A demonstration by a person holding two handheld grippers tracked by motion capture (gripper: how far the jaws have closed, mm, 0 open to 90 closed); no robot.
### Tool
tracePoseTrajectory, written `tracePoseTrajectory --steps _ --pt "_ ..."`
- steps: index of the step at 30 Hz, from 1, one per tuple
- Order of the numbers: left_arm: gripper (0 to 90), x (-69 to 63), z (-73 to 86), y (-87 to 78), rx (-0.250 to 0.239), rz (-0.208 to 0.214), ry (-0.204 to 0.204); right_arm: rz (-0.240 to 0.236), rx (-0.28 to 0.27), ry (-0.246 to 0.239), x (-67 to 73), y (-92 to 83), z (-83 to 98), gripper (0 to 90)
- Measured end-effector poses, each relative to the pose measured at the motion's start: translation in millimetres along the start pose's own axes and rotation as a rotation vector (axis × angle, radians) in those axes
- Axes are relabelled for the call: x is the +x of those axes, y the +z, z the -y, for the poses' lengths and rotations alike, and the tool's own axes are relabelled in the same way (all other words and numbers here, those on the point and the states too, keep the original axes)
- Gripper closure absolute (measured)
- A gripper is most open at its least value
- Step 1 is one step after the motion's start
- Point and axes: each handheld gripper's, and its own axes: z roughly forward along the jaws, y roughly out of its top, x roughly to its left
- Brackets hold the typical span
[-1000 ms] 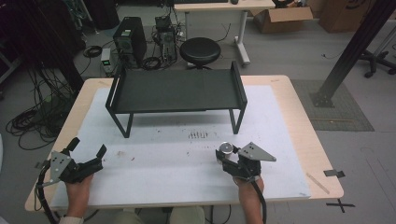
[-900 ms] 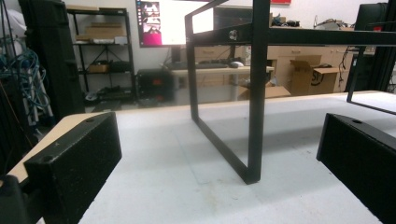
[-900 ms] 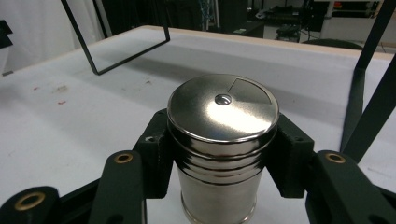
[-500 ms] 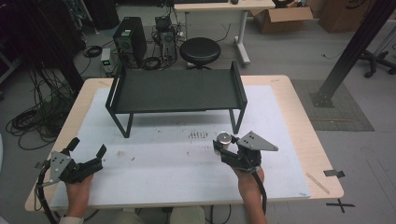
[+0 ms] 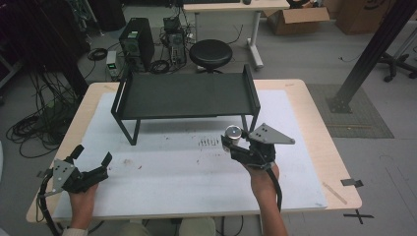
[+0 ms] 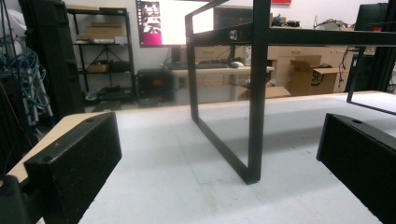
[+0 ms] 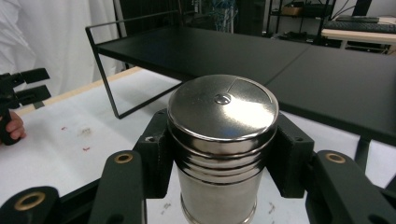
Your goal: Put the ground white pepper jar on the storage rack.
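White table [image 5: 162, 172] with a black shelf [image 5: 187, 96] on it.
Right gripper [image 5: 235, 145] squeezes a shiny metal can [image 5: 232, 132] above the table, just before the shelf; left gripper [image 5: 91, 160] rests with jaws wide apart.

Shiny metal can [image 7: 219, 140] with flat round lid, upright, off white table, just before black shelf [image 7: 261, 56].
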Motion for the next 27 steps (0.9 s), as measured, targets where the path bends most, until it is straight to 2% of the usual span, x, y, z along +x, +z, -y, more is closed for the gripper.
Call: tracePoseTrajectory --steps 10,27 --pt "0.2 0.1 0.0 -0.1 0.000 0.000 -0.001 -0.027 -0.016 -0.017 -0.6 9.2 -25.9 48.9" --pt "0.2 -0.1 0.1 0.0 -0.001 0.000 -0.003 -0.049 -0.027 -0.032 -4.9 40.1 -59.9 48.9"
